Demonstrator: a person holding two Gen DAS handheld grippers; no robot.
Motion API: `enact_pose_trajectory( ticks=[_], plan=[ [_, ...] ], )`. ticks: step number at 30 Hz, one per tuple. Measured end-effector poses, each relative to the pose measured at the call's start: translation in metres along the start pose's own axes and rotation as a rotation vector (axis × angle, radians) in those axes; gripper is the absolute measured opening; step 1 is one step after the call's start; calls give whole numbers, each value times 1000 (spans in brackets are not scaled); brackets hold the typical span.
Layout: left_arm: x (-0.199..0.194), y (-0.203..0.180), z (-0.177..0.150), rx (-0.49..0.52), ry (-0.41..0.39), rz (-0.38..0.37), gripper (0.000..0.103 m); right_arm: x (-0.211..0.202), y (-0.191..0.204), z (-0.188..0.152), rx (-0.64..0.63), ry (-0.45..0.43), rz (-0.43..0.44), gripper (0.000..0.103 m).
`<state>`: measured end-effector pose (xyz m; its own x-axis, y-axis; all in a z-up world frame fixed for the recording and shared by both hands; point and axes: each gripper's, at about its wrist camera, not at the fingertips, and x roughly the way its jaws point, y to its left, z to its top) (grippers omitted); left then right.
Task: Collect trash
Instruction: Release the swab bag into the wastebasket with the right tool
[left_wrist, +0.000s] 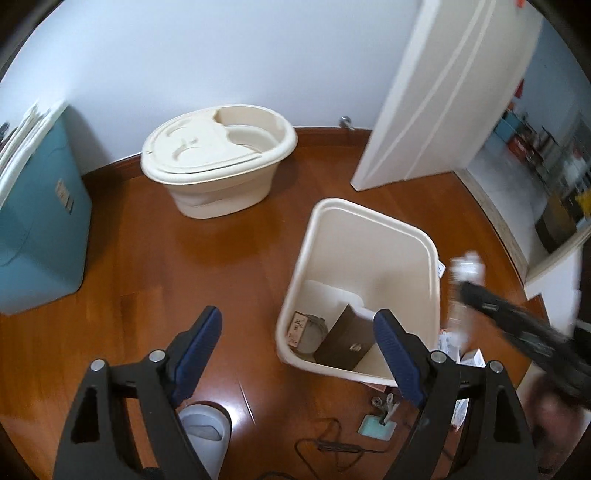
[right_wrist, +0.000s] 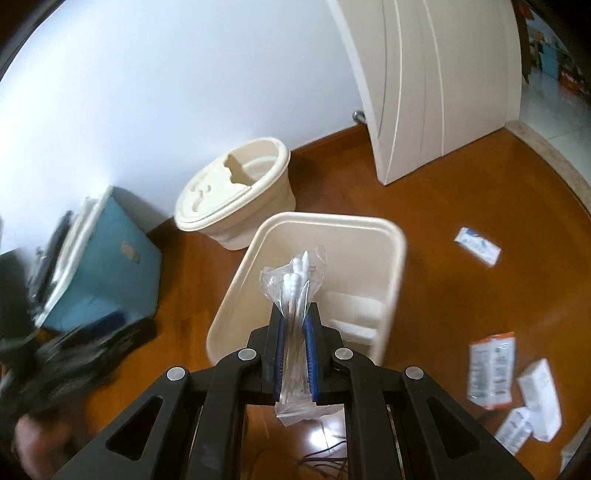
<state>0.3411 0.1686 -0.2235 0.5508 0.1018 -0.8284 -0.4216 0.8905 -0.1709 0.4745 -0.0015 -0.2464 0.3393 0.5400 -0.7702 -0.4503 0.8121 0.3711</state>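
R gripper (right_wrist: 295, 354) has its fingers pinching a clear bag of cotton swabs (right_wrist: 293, 280), bag's long axis running along the fingers and sticking out past the tips. The cream bin (right_wrist: 391, 236) stands on the wood floor (right_wrist: 443, 206) just ahead of and below the tips, open top facing up; in the R wrist view the bag's far end already overlaps the bin's mouth, so the drop turns on getting the tips over the near rim, judged a short push ahead. R gripper is pitched down steeply. L gripper (left_wrist: 295, 354) is empty, fingers spread wide, angled down at the floor beside the bin's near L corner. Inside the bin: a brown box (left_wrist: 347, 336) and a small grey packet (left_wrist: 308, 328). More trash waits on the floor to the bin's R: white packets (right_wrist: 491, 369) in a cluster near the picture's R edge, and 1 packet (right_wrist: 478, 245) farther off toward the door (right_wrist: 443, 92). R hand is nearer those.
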Motion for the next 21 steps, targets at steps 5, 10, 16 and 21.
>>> enact_pose_trajectory(
  ticks=[5,10,16,21],
  plan=[
    [-4,14,5,-36,-7,-5,84,68,10,4,64,80,-1,13],
    [-5,2,4,4,-14,-12,84,77,4,-6,47,147,-27,49],
    [-11,-36,-13,131,-29,-12,84,-21,-33,-22,-17,73,-11,59],
    [-13,-97,-43,262,-26,-68,84,-107,-133,-83,73,72,-151,72]
  ],
)
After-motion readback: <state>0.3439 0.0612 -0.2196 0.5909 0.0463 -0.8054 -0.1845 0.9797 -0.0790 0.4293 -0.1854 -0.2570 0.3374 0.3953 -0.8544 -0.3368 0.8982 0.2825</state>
